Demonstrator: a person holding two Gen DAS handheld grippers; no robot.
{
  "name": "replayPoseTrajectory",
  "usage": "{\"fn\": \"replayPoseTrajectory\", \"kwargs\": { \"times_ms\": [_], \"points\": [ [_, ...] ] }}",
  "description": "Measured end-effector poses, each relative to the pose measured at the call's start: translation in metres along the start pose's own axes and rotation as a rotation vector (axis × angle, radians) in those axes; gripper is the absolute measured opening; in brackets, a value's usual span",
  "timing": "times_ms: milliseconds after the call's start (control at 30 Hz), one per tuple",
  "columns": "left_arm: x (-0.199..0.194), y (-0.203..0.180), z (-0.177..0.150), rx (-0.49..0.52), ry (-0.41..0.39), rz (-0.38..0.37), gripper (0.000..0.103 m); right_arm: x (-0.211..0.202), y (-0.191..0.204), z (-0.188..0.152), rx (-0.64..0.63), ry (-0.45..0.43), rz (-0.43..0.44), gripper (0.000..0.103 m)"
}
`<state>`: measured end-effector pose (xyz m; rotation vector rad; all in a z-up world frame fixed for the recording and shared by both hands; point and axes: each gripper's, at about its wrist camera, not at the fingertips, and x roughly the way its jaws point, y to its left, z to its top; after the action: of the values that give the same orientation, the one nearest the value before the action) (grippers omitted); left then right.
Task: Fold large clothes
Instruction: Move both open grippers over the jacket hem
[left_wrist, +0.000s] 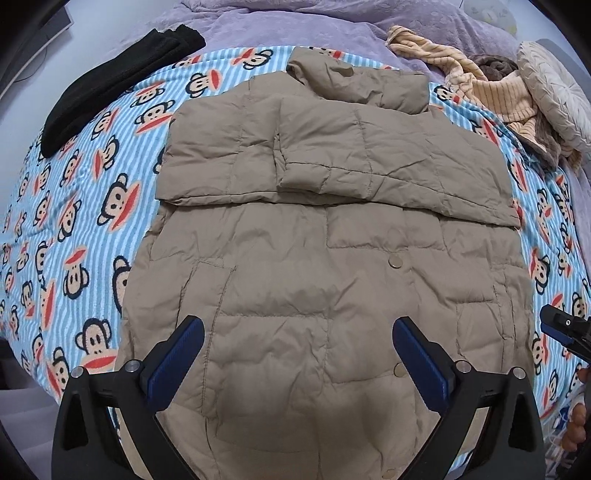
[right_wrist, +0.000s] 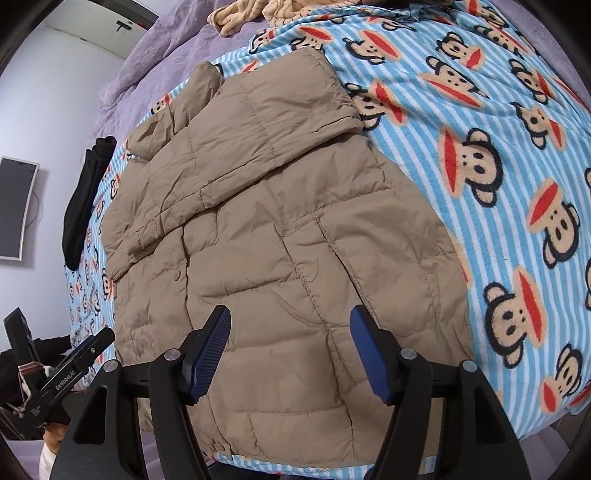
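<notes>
left gripper (left_wrist: 295, 354) jaws spread wide, nothing between them, above the near hem of the jacket (left_wrist: 325, 258). blue ribbed pads (left_wrist: 173, 365) face inward. whether the fingertips touch the fabric, cannot tell.

right gripper (right_wrist: 290, 350) jaws likewise apart and empty, over the jacket's near right part, just by a long seam running far to near. its tip also shows at the right edge of the left wrist view, beside the jacket's right side. the left gripper appears in turn at the low left of the right wrist view, printed lettering on its arm.

jacket: tan, quilted, lying flat on the blanket (left_wrist: 92, 206), collar (left_wrist: 354, 81) at the far end. both sleeves folded across the chest; the right sleeve (left_wrist: 399, 162) lies on top of the left one, its cuff near the middle. below the sleeves the front panel shows two round snaps (left_wrist: 396, 261) and a pocket seam on the left.

blanket: blue and white stripes with monkey faces, spread over a purple bedcover (left_wrist: 280, 26).

far left on the blanket, a black garment (left_wrist: 114, 85), folded long. far right, a heap of beige striped cloth (left_wrist: 491, 92), and just beside it a round pale cushion (left_wrist: 554, 96).
</notes>
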<state>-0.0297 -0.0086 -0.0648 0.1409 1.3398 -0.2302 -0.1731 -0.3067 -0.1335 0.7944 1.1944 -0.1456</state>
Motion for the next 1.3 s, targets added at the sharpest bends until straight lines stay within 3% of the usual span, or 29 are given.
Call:
{"fn": "replayPoseTrajectory", "kwargs": {
  "times_ms": [100,200,367,733,1300],
  "points": [
    [-0.007,0.000,-0.006,-0.007,0.004,-0.012,0.102,-0.001,-0.002,-0.004,0.005,0.012,0.022,0.072],
    [-0.015,0.001,-0.014,-0.027,-0.004,-0.011,0.102,-0.002,-0.005,-0.007,0.023,0.016,0.059,0.088],
    [-0.025,0.003,-0.029,-0.051,-0.002,-0.013,0.102,-0.008,-0.007,-0.016,0.047,0.013,0.087,0.092],
    [-0.034,0.022,-0.058,-0.065,-0.004,-0.027,0.102,-0.007,-0.004,-0.054,0.089,0.028,0.083,0.092],
    [-0.017,0.070,-0.143,-0.035,0.056,-0.050,0.102,0.013,-0.014,-0.157,0.229,0.018,0.056,0.093]
  ]
}}
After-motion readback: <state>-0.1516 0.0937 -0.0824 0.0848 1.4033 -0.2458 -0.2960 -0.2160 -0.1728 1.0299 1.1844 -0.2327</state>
